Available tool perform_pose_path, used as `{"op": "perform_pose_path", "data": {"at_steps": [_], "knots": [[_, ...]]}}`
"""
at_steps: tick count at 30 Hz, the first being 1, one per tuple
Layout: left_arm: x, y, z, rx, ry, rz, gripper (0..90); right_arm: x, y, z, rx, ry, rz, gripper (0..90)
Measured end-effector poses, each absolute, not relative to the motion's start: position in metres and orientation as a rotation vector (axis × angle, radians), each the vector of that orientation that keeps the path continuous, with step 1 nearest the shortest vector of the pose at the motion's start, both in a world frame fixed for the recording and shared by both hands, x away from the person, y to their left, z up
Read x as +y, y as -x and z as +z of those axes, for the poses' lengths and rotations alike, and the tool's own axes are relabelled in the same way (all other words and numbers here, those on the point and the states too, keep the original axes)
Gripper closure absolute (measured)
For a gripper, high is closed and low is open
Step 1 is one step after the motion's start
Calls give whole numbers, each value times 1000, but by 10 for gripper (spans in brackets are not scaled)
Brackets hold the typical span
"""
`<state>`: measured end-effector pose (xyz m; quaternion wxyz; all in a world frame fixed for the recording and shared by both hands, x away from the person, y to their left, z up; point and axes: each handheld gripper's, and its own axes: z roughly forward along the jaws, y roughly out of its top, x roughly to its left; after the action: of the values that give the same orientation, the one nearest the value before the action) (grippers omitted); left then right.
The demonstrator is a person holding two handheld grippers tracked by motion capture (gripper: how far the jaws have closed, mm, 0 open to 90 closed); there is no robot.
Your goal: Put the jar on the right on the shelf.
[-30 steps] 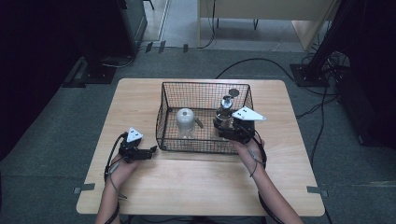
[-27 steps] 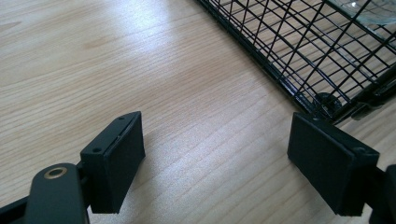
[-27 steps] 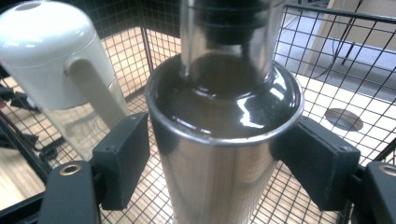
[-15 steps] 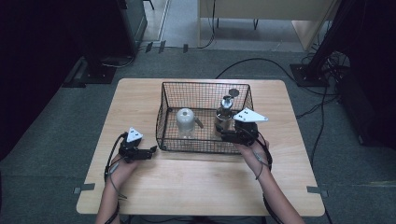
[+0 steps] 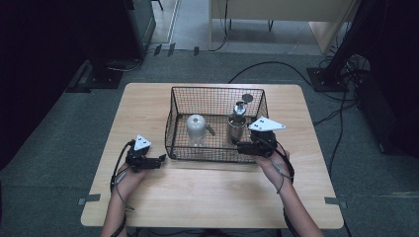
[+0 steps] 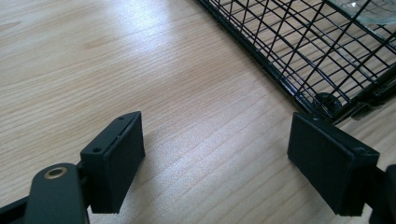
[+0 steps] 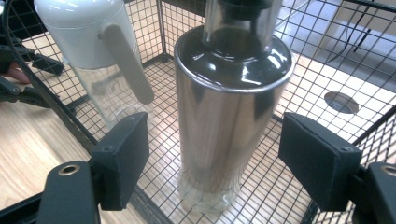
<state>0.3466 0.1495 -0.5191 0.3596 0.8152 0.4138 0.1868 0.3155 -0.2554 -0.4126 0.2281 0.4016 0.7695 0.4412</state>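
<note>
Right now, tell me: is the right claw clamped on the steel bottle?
No: in the right gripper view the right claw has a gap showing between each pad and the steel bottle.

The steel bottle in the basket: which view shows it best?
The right gripper view: the steel bottle stands close up between the right gripper's open jaws. The high view shows it small; the left gripper view shows table and basket.
</note>
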Motion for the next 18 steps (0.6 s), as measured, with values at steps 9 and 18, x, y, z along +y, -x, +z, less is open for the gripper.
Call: {"op": "perform_pose_path", "data": {"at_steps": [9,18], "knots": [[149,-347,-519,1067,-2102,482,188,-264,-310,-412,2175,-1080,1222,235],[150,-347,-519,1067,-2102,482,188,-273,-307,-411,2201,-1049,1231,226]]}}
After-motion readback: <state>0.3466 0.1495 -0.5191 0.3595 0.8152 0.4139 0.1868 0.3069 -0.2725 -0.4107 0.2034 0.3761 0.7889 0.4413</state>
